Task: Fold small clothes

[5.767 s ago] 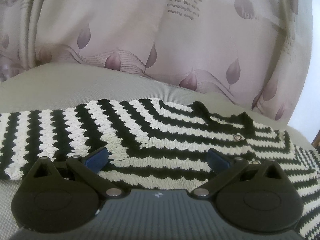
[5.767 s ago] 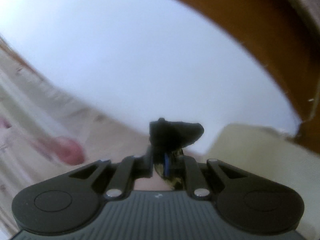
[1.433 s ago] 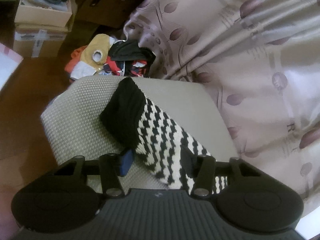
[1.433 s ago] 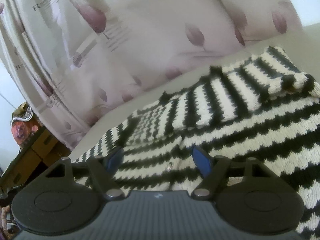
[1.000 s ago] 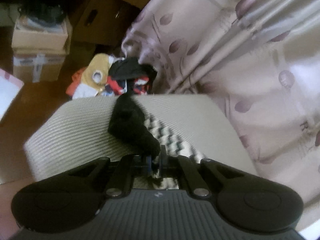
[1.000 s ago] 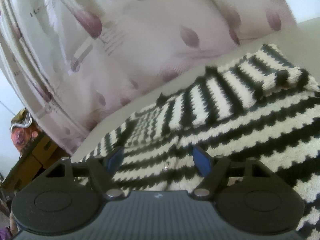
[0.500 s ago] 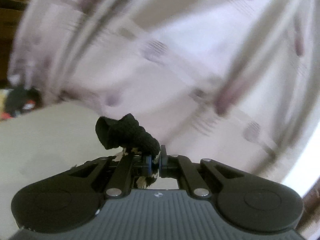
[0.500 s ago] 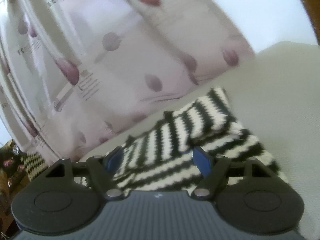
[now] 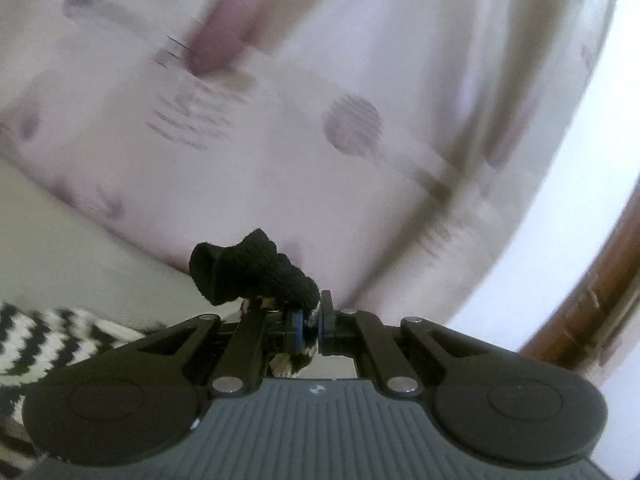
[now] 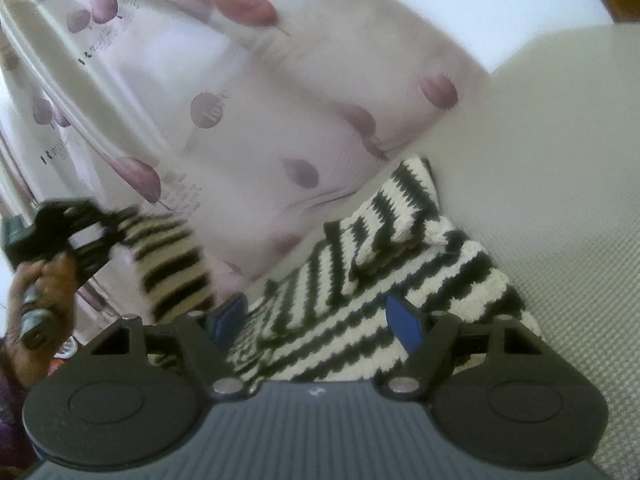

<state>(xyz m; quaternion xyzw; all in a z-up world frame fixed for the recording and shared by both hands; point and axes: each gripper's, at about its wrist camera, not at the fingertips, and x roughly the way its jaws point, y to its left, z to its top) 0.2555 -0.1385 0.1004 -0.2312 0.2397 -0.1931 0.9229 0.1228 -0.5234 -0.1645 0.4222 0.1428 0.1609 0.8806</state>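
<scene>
Ribbed black cuff (image 9: 250,276) in pinched left gripper (image 9: 311,322); zigzag-knit sweater (image 10: 384,280)

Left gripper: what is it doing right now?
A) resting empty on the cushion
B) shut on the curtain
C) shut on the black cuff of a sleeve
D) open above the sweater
C: the left gripper has its jaws closed on the black cuff, lifting the sleeve.
</scene>
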